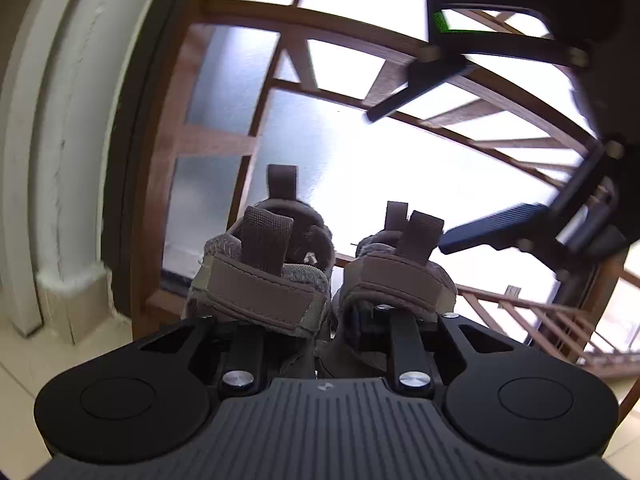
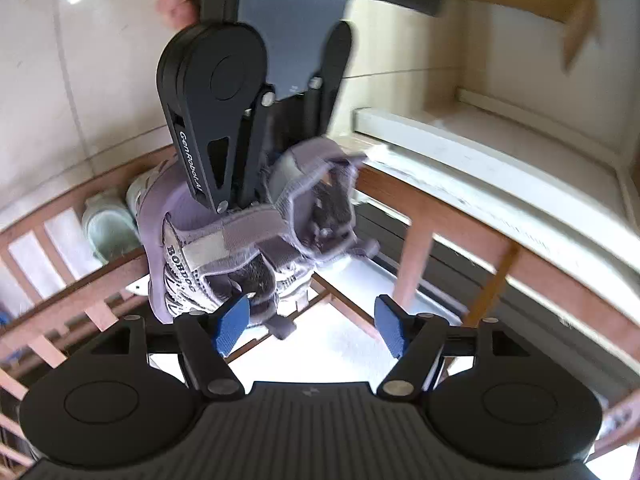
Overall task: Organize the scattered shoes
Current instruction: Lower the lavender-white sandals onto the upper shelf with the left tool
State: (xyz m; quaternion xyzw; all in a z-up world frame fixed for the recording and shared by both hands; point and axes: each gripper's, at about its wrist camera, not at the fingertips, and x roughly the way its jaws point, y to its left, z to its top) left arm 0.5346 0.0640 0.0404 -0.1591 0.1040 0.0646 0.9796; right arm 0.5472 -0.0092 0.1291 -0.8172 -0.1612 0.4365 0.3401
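Grey shoes [image 1: 320, 280] between left claw [image 1: 320, 320] fingers, over wooden rack [image 2: 60, 280]

- "BOBDOG" is printed in dark capitals down the pale side panel of the purple-grey shoe [image 2: 192, 256], reading along its length in the right wrist view.
- "GenRobot" followed by blurred letters I can't make out runs in white along the black side plate of the left gripper [image 2: 224, 200], same view.
- The left wrist view shows no lettering I can read.
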